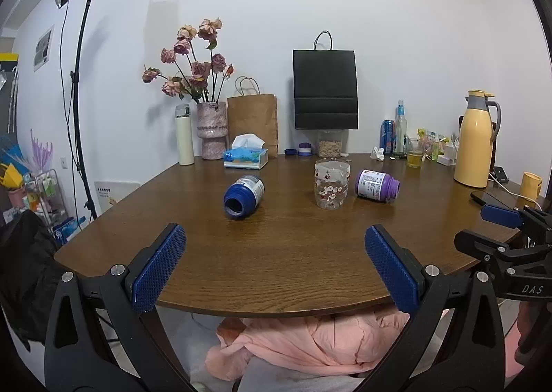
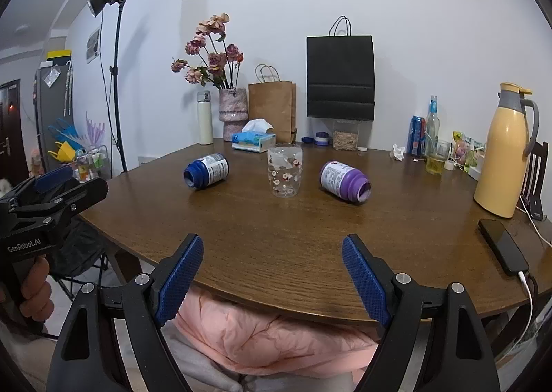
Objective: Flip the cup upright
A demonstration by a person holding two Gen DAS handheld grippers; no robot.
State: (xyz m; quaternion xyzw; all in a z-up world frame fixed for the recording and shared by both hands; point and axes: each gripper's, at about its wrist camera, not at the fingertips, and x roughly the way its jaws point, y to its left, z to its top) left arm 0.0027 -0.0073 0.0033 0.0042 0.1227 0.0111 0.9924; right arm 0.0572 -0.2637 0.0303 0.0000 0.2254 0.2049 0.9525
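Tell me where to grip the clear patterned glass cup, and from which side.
Grip the clear patterned glass cup at mid-height across its round wall, coming level from the near table edge with the open right gripper. It stands between two lying bottles, so its near side is free.

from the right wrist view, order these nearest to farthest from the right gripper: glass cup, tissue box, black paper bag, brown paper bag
1. glass cup, mid-table, straight ahead of the right gripper.
2. tissue box, behind the cup, slightly left.
3. brown paper bag, just behind the tissue box, near the wall.
4. black paper bag, at the back on the right; its depth against the brown bag is too close to call.
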